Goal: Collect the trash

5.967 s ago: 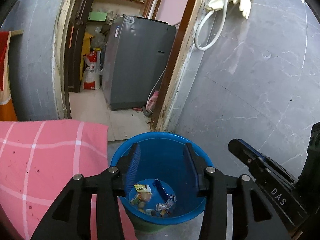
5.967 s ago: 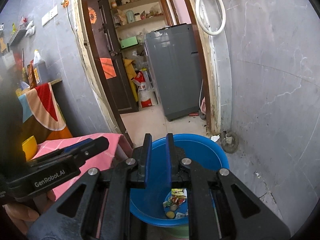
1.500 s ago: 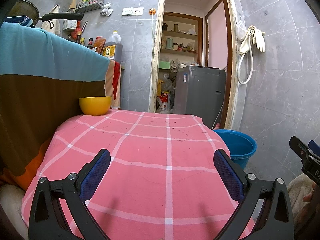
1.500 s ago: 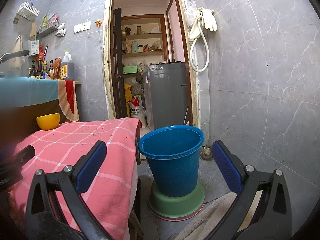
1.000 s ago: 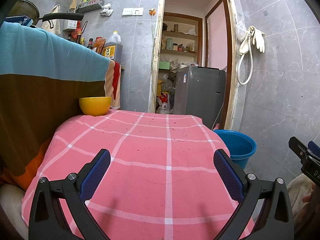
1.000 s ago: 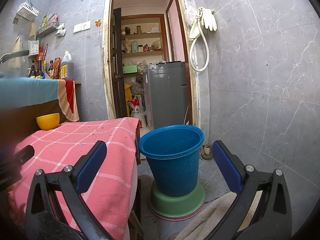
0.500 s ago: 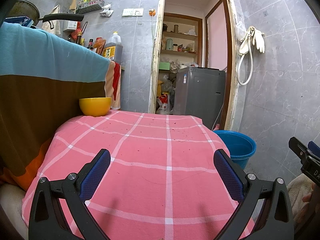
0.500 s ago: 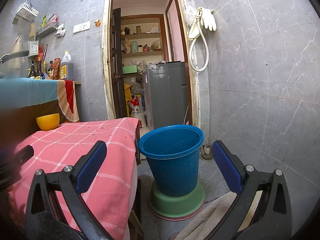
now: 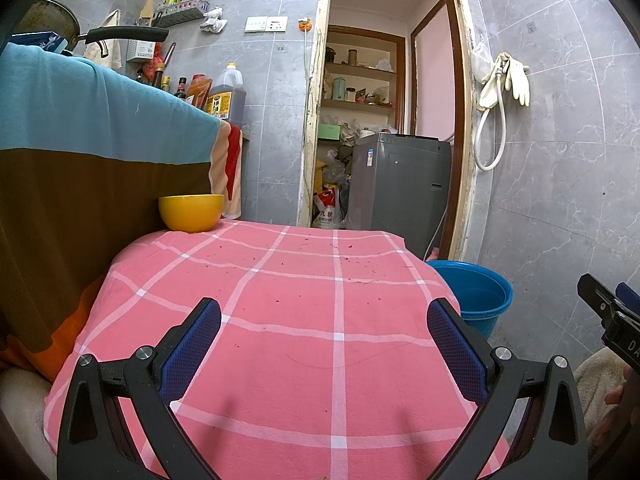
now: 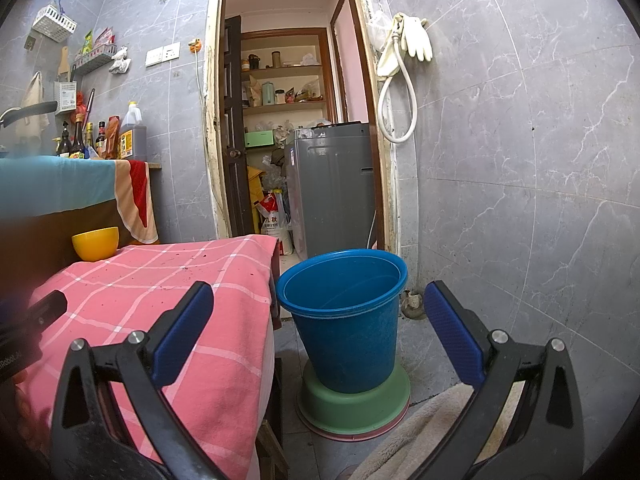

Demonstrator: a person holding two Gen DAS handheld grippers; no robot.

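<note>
Trash is not visible on the pink tablecloth (image 9: pixel 312 320); only crumbs show. Both the left gripper (image 9: pixel 324 344) and the right gripper (image 10: pixel 318 328) hold nothing, jaws wide apart. The blue bucket (image 10: pixel 344 320) stands at twelve o'clock of the right gripper. Collecting seems finished; next move probably means searching for leftovers.

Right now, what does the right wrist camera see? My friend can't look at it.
The right claw is open and empty, facing a blue bucket on a green base on the floor. A pink checked tablecloth with a yellow bowl is on the left.
</note>
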